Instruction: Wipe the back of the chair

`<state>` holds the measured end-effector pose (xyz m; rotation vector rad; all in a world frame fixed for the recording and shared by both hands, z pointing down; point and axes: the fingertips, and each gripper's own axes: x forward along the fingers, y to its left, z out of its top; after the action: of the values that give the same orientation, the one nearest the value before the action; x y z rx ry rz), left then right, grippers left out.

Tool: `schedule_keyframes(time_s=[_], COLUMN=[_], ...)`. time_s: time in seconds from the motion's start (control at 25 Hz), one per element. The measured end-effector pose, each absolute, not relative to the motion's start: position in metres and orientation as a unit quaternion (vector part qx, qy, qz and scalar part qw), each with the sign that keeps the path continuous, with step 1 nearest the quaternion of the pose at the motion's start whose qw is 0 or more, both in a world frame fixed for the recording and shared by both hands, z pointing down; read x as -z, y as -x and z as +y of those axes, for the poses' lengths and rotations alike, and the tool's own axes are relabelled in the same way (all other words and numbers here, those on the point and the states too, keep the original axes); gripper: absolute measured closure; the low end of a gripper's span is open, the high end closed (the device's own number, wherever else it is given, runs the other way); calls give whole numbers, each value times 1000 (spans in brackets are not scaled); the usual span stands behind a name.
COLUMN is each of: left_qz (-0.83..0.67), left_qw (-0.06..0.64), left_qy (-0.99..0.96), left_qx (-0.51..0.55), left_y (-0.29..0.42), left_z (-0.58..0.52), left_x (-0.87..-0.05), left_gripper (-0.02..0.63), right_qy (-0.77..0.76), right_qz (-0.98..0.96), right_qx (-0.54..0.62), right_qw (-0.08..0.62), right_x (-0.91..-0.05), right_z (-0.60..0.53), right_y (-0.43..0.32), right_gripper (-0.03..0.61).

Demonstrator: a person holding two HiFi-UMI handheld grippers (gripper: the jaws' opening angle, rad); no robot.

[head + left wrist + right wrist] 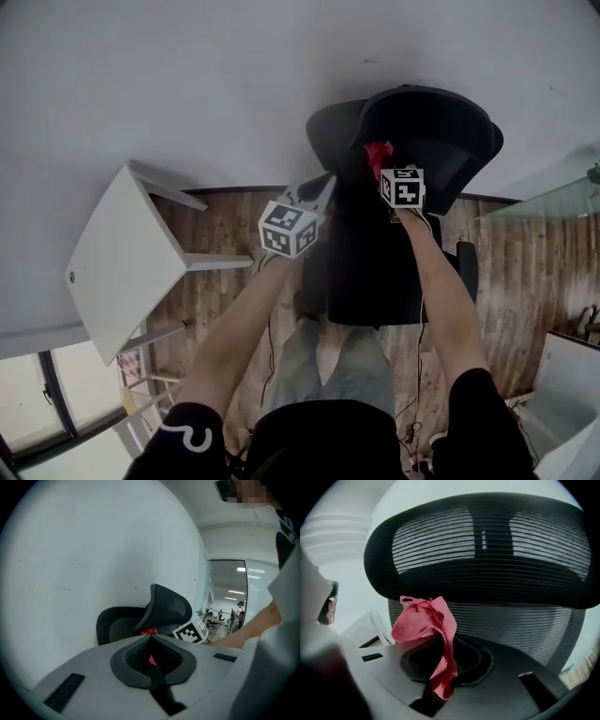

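White wall point(187, 75) behind mesh chair point(441, 131). Right claw point(443, 644) pinched red cloth point(419, 623) close to it; left claw point(151, 641) closed, empty. Risk: cloth slipping, claw scraping mesh.

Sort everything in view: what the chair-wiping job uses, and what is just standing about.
In use:
- red cloth, pinched in the right gripper
- black mesh office chair

Standing about:
- left gripper, fingers together
- white table
- wooden floor

Mesh chair back point(487, 550), matt red cloth point(424, 620)
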<state>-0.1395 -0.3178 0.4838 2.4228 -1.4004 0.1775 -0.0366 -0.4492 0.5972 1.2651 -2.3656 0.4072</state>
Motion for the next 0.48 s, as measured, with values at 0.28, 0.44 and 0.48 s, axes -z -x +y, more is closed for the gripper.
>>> schedule_keyframes(time_s=[0.28, 0.44, 0.48], left_qz=[-513, -520, -522], left_qw=[166, 163, 161], left_qy=[-840, -836, -835], left_qx=[-62, -63, -64], left_y=[91, 73, 69], left_z=[-321, -326, -327], left_x=[-477, -471, -470], left_gripper=[588, 588, 588], right_qy=[-478, -480, -483], right_qz=[-840, -837, -835], right_qx=[-142, -136, -134], right_qw=[216, 225, 226], right_x=[-584, -581, -580], right_z=[-469, -476, -478], right_y=[-28, -57, -64], right_gripper=[511, 511, 511])
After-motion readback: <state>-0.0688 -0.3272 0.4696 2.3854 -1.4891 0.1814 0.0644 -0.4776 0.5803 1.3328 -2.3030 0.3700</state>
